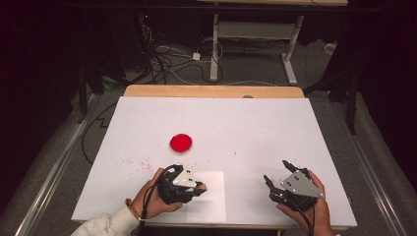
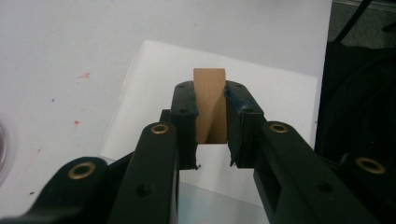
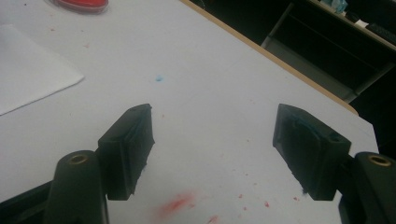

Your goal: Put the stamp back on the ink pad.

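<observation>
Wooden block [image 2: 209, 105] is clamped between the jaws of the left gripper [image 2: 210, 116], above a white paper sheet [image 2: 285, 98] on the table [image 1: 255, 128]. The right gripper [image 3: 212, 149] is held spread, empty. 1 red dish [image 1: 181, 142] is set farther back.
</observation>
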Motion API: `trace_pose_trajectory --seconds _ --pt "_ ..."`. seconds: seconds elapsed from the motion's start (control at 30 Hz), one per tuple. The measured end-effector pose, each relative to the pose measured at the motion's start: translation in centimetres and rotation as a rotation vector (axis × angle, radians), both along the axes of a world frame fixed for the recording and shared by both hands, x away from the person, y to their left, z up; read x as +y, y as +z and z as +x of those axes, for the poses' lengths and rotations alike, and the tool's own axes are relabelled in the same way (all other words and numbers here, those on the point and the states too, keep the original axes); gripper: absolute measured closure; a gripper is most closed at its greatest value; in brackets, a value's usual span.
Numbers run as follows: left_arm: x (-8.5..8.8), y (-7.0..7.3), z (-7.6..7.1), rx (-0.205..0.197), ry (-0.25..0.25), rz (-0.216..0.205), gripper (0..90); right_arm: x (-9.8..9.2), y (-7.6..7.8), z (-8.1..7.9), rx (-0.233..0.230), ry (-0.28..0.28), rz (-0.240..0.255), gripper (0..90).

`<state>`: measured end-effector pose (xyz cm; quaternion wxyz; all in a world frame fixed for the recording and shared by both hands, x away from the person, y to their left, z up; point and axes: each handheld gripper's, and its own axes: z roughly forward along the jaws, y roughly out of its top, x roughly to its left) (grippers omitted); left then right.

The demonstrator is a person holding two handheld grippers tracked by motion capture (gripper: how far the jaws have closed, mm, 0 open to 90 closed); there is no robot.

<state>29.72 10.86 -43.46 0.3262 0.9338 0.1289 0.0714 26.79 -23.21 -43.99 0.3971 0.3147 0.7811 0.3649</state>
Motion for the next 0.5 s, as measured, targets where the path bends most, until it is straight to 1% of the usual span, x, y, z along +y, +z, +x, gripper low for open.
trace_pose_trajectory --seconds 0.1,0.13,0.27,0.33,0.4,0.5 --pt "-0.5 -0.5 0.2 0.004 -0.008 0.017 73.4 -0.1 -0.1 0.0 0.003 0.002 -0.004 29.4" --pt "-0.7 -0.7 0.3 0.003 -0.016 0.029 73.4 -0.1 -0.1 0.0 0.003 0.002 -0.004 29.4" --pt "-1.2 -1.2 0.7 0.006 -0.031 0.037 73.4 -0.2 -0.1 -0.2 0.003 -0.004 -0.005 29.4" --pt "-1.5 -1.4 0.9 0.0 -0.035 0.047 73.4 -0.3 -0.1 -0.4 0.002 -0.004 -0.012 29.3" --pt "-1.7 -1.6 1.0 0.007 -0.037 0.043 73.4 -0.3 -0.1 -0.4 0.001 -0.006 -0.017 29.4" --pt "-1.9 -2.0 1.1 0.011 -0.043 0.069 73.4 -0.3 -0.1 -0.6 0.0 -0.004 -0.02 29.3"
